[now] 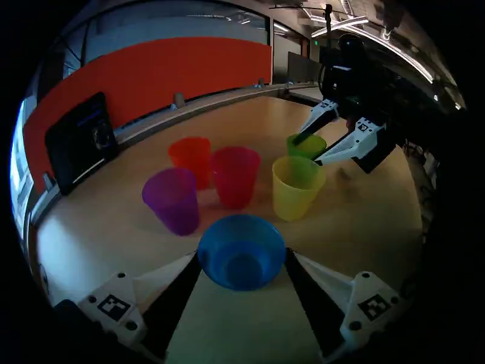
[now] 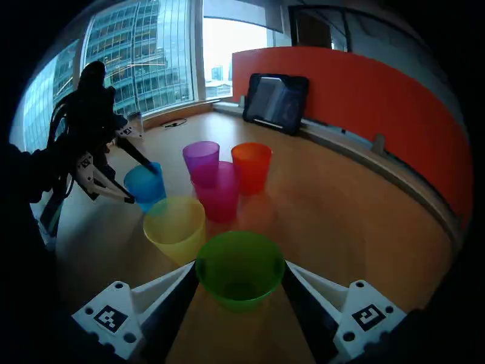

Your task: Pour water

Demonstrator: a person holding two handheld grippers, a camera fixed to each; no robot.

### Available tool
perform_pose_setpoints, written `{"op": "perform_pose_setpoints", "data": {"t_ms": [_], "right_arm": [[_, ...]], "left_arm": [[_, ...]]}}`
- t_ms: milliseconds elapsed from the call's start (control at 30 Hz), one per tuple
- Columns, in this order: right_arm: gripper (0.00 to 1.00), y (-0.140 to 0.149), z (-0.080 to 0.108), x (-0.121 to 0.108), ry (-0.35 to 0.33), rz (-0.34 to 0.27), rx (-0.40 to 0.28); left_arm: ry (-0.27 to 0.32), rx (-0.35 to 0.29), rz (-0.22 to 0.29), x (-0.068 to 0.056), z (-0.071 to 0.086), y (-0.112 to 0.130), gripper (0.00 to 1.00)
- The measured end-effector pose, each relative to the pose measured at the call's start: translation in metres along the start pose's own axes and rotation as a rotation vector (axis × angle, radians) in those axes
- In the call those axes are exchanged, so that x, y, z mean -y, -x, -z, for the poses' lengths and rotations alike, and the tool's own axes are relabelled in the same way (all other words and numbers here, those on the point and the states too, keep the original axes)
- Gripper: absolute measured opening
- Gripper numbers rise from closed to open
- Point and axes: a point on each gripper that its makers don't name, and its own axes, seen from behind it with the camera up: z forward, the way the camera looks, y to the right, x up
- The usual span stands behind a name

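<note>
Several coloured plastic cups stand on a wooden table (image 1: 364, 224). In the left gripper view my left gripper (image 1: 242, 262) is shut on the blue cup (image 1: 241, 250) at the near edge. Beyond it stand the purple cup (image 1: 173, 199), the orange cup (image 1: 191, 158), the pink cup (image 1: 235, 175) and the yellow cup (image 1: 295, 185). Farther off, the right gripper (image 1: 315, 147) holds the green cup (image 1: 308, 146). In the right gripper view my right gripper (image 2: 240, 276) is shut on the green cup (image 2: 240, 269). The left gripper (image 2: 140, 179) grips the blue cup (image 2: 145, 184) at left.
A dark tablet (image 2: 276, 101) leans against an orange partition (image 2: 376, 100) at the table's back edge. Large windows (image 2: 151, 60) lie behind the person's dark sleeve (image 2: 36, 176) at left. Bare tabletop (image 2: 339, 206) stretches right of the cups.
</note>
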Motion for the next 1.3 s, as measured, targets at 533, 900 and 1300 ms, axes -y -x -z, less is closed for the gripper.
{"op": "perform_pose_setpoints", "data": {"t_ms": [533, 900, 1300], "right_arm": [[0.99, 0.012, 0.002, 0.001, 0.020, -0.019, 0.018], [1.00, 0.016, 0.025, 0.011, 0.043, -0.044, -0.004], [1.00, 0.018, 0.062, 0.020, 0.105, -0.081, -0.081]], "left_arm": [[-0.016, -0.009, 0.032, -0.004, 0.015, 0.010, 0.99], [-0.057, -0.064, 0.069, -0.005, 0.041, 0.008, 0.99], [-0.151, -0.201, 0.121, -0.003, 0.084, -0.006, 0.99]]}}
